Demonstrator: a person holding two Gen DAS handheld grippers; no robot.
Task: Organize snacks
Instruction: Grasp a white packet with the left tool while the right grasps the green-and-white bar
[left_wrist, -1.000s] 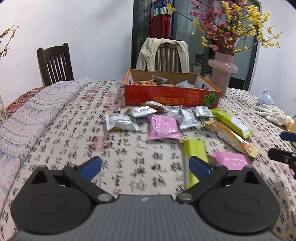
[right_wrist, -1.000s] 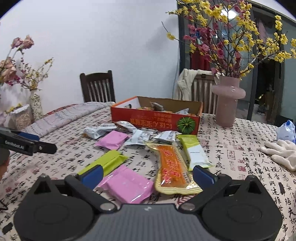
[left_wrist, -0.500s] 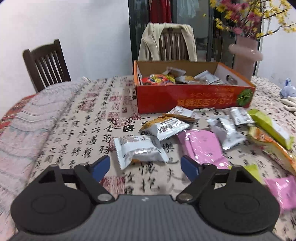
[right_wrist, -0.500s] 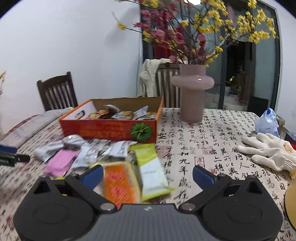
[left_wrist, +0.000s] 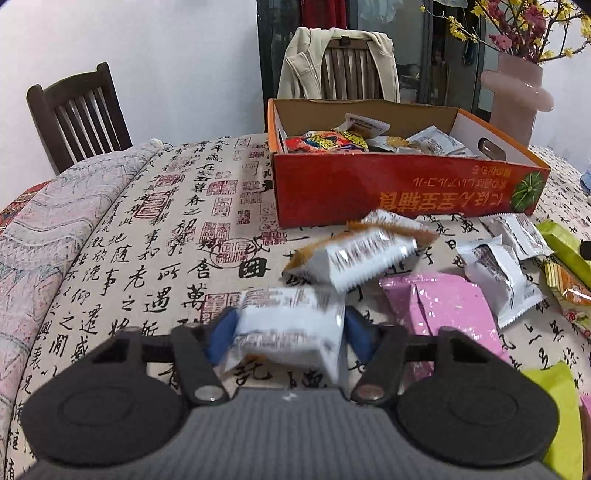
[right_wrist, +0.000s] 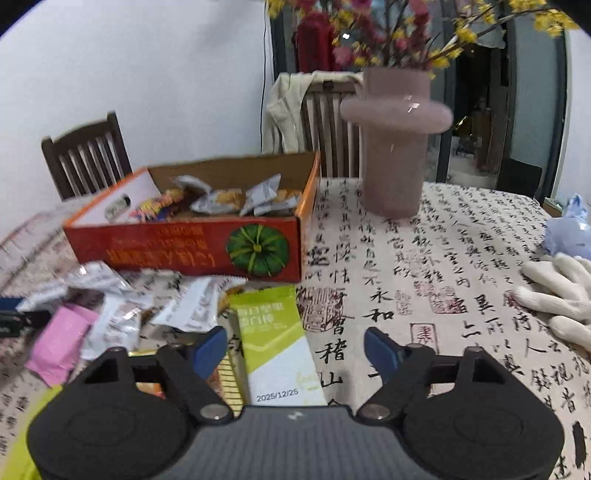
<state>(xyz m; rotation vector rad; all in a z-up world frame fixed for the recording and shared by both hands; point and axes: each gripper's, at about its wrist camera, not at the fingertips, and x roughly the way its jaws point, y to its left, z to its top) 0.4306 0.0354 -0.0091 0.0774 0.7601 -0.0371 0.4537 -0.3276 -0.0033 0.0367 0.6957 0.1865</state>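
An orange cardboard box (left_wrist: 399, 192) with several snack packets inside stands on the table; it also shows in the right wrist view (right_wrist: 184, 247). Loose packets lie in front of it: silver ones (left_wrist: 354, 258), a pink one (left_wrist: 443, 310). My left gripper (left_wrist: 290, 332) has its blue fingers closed against both sides of a silver snack packet (left_wrist: 288, 325) at table height. My right gripper (right_wrist: 297, 349) is open, with a green and white snack bar (right_wrist: 275, 339) lying between its fingers, nearer the left one. An orange packet (right_wrist: 221, 376) lies by its left finger.
A pink vase (right_wrist: 395, 147) with flowers stands right of the box. White gloves (right_wrist: 557, 291) lie at the table's right edge. Two wooden chairs (left_wrist: 77, 114) stand behind the table, one draped with a beige jacket (left_wrist: 340, 62). A green packet (left_wrist: 554, 406) lies at lower right.
My left gripper moved forward and closed on the silver packet. My right gripper moved forward and right, over the green and white bar, closer to the box and vase.
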